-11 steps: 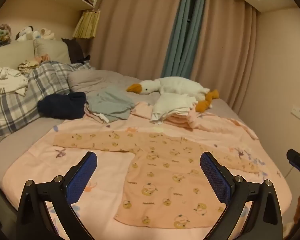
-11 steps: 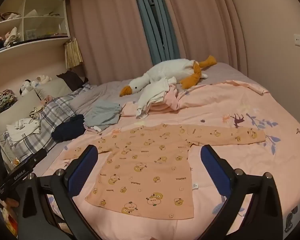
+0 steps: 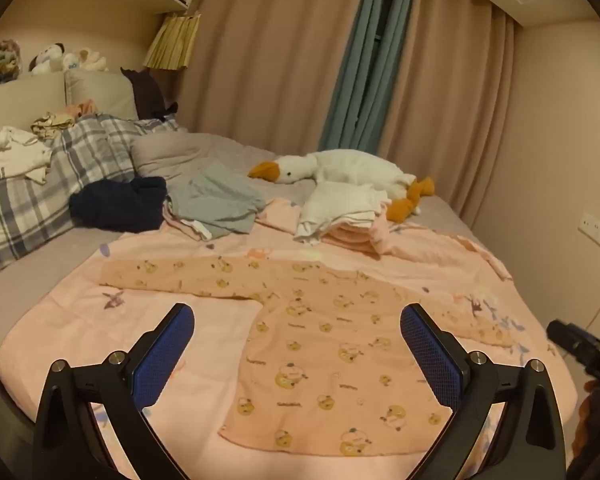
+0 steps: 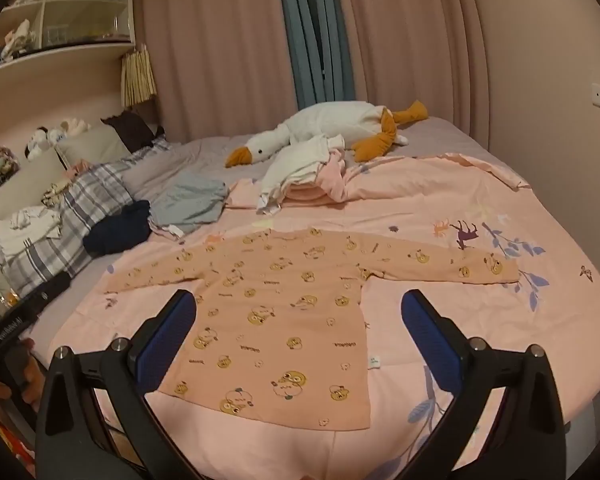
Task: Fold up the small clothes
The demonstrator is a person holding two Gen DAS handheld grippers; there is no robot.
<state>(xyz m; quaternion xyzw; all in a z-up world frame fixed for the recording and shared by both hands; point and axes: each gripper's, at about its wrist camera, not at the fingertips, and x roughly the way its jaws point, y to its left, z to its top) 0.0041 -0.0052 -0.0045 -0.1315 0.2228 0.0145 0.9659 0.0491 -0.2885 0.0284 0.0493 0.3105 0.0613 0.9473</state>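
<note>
A small peach long-sleeved shirt with duck prints (image 3: 324,344) lies flat on the pink bedspread (image 3: 204,360), sleeves spread out to both sides. It also shows in the right wrist view (image 4: 284,320). My left gripper (image 3: 296,356) is open and empty, held above the shirt's near left part. My right gripper (image 4: 298,340) is open and empty, above the shirt's lower body. The right gripper's body shows at the right edge of the left wrist view (image 3: 580,348).
A white goose plush (image 4: 328,128) lies at the far side. A folded stack of white and pink clothes (image 4: 300,176), a grey-blue garment (image 4: 188,204) and a dark navy one (image 4: 120,232) lie beyond the shirt. Plaid bedding (image 3: 32,200) sits left.
Both views have shifted only slightly; the shirt and both open grippers stay as they were.
</note>
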